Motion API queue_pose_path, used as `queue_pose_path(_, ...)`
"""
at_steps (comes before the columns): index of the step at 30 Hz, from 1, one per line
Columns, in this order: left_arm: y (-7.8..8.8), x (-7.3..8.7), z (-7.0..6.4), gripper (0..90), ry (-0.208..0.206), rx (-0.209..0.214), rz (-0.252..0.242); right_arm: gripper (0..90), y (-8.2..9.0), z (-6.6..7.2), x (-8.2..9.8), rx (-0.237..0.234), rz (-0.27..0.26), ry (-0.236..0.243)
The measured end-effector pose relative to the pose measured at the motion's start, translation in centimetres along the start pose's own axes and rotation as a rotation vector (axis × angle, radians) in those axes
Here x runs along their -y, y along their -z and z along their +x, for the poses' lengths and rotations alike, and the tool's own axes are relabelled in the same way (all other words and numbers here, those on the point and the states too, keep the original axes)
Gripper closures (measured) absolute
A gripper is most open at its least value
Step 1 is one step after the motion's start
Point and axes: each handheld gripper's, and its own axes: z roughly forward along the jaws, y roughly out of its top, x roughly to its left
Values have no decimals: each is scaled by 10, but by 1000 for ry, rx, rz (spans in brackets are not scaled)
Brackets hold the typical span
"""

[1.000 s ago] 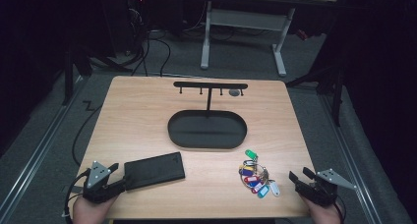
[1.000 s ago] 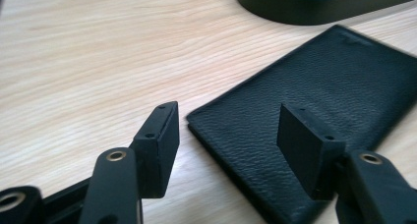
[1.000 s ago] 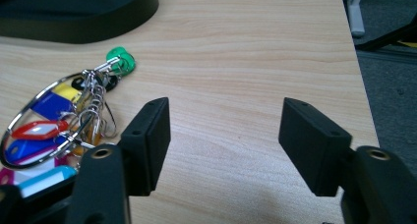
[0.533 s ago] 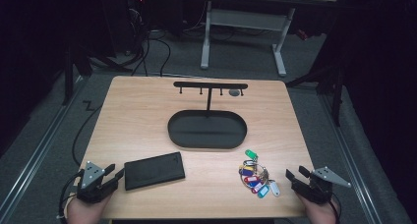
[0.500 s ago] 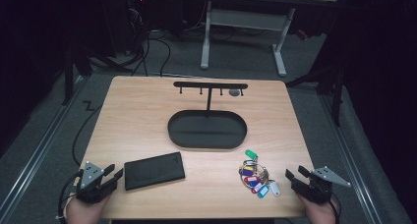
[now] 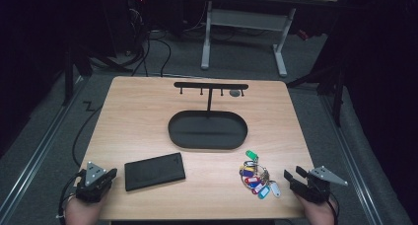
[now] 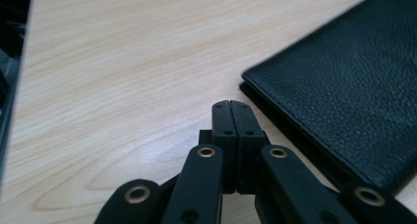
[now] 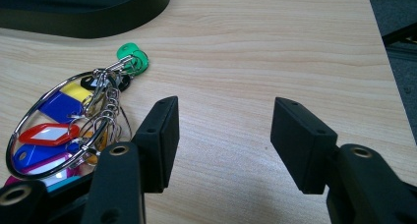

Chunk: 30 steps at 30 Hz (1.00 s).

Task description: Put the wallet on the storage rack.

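Just right of the left gripper (image 6: 109, 174), whose jaws have just closed flat together on nothing, lies the wallet (image 6: 154, 171): flat, grained leather, probably light and a little slick, best taken by its near edge. Just left of the right gripper (image 6: 292, 177), jaws spread and narrowing with nothing between them, sits the keyring (image 6: 257, 177), loose and jangly; the ring itself offers the surest hold. Ahead, on the pale wooden table (image 6: 138, 116), stands a black tray (image 6: 207, 130); dark floor surrounds it.

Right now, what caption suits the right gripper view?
Open right gripper poised over the wooden table, beside a ring of coloured key tags.
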Motion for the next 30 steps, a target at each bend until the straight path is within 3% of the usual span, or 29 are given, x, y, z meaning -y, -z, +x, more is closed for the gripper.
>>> queue_pose_path(5, -5, -1, -8, 900, -42, -8, 22, 447, -3, -2, 1, -11, 11, -7)
queue_pose_path(16, -1, 2, -24, 900, -93, 59, 43, 445, -5, -1, 1, -23, 24, 6)
queue_pose_path(26, 13, 3, -73, 900, -216, 168, 38, 445, -7, -1, 0, -38, 26, 17)
queue_pose_path(30, 16, 5, -87, 899, -245, 217, 31, 444, -7, -1, 0, -41, 26, 14)
